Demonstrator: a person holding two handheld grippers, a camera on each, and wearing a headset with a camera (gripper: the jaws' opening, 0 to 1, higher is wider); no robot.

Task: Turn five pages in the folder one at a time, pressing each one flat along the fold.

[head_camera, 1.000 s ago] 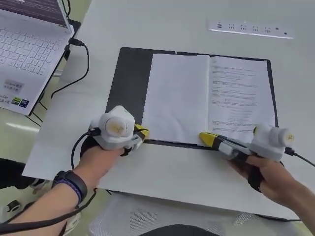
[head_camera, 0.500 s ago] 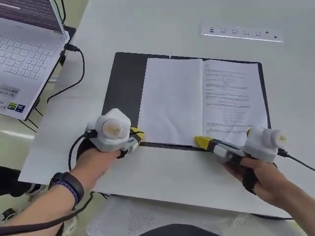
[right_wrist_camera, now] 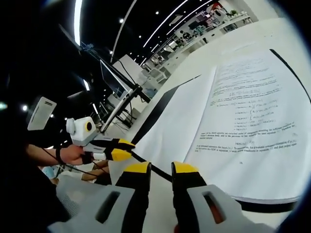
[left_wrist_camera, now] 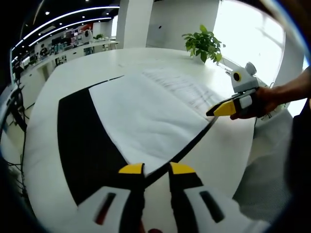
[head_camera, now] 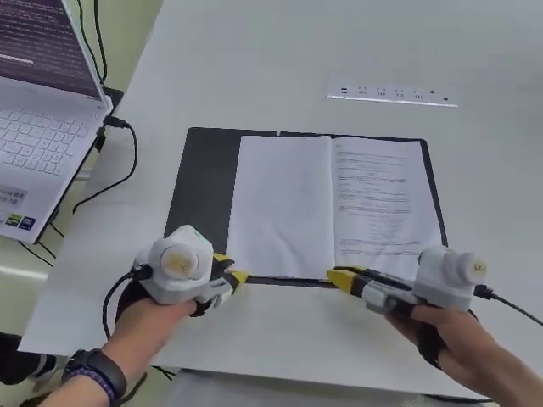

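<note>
The folder (head_camera: 204, 186) lay open and flat. My left gripper (head_camera: 236, 275) sat at the folder's near edge below the blank page (head_camera: 280, 203), and my right gripper (head_camera: 339, 277) sat by the fold. Each showed narrowly parted jaws, pinching nothing. The printed page (head_camera: 377, 203) looked thin, limp and easily creased, best lifted by its free near corner.

Matt black folder (head_camera: 204, 182), smooth white paper pages (head_camera: 280, 208), on a matt white table (head_camera: 280, 59).
</note>
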